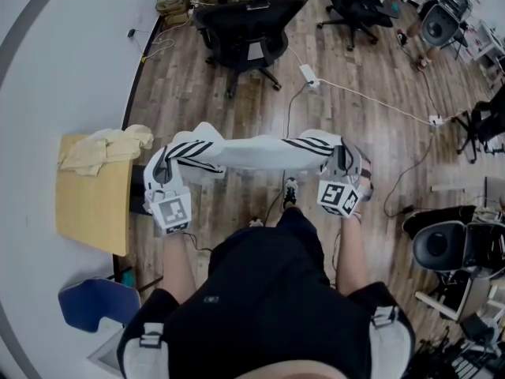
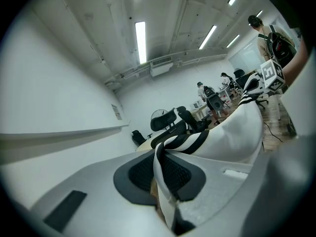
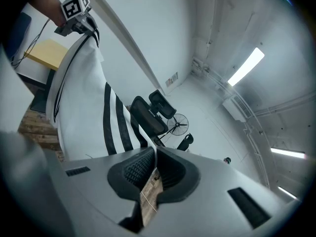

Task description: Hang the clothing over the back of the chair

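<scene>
A white garment [image 1: 252,152] with black stripes hangs stretched level between my two grippers, above the wood floor. My left gripper [image 1: 163,168] is shut on its left end; in the left gripper view the striped cloth [image 2: 232,132] runs bunched out of the closed jaws [image 2: 160,181]. At the other end, my right gripper [image 1: 343,160] pinches the garment's edge [image 3: 84,107] between jaws [image 3: 152,174] that stand nearly together. The black office chair [image 1: 248,30] stands farther ahead, apart from the garment, with its high back and headrest visible in both gripper views [image 2: 170,122] [image 3: 148,115].
A tan tabletop [image 1: 91,204] with a pale yellow cloth [image 1: 106,148] sits at the left by the wall. A blue seat [image 1: 95,302] is low left. A power strip with cables [image 1: 309,75] lies on the floor. More chairs [image 1: 355,6] and a black stool [image 1: 442,247] stand right.
</scene>
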Motion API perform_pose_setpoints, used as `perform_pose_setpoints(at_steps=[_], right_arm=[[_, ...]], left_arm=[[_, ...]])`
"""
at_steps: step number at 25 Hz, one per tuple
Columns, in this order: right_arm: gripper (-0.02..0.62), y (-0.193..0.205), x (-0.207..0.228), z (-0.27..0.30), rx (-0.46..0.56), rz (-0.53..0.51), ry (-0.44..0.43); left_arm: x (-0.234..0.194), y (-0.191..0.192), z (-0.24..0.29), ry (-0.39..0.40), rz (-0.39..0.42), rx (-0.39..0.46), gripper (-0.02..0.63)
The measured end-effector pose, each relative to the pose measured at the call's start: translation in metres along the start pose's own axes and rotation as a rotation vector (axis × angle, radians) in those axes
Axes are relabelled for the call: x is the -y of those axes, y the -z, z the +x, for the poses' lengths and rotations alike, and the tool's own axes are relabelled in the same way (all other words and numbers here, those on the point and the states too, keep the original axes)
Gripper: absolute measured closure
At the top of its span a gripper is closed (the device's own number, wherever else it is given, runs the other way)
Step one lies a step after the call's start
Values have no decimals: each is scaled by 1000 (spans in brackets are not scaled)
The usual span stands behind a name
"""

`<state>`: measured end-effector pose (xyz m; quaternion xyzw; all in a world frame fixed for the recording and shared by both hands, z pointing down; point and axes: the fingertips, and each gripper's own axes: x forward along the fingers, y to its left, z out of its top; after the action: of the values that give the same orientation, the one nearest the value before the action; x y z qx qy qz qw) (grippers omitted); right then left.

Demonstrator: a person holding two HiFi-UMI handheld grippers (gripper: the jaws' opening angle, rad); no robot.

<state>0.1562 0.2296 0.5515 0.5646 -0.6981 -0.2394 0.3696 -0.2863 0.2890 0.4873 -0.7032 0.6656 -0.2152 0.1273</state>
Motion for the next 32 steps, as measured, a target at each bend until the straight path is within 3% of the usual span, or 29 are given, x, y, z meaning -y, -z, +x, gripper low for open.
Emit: perform_pose_setpoints(at_steps=[4, 16, 32], right_arm=[[591, 5, 8, 24, 1, -8, -19], [591, 6, 55, 106, 88, -14, -63], [591, 28, 96, 199, 136, -51, -111]], left_arm=[[3, -8, 17, -3, 14, -46, 597], [18, -47, 72, -83, 4, -59, 597], [50, -69, 133, -148, -10, -103, 597]])
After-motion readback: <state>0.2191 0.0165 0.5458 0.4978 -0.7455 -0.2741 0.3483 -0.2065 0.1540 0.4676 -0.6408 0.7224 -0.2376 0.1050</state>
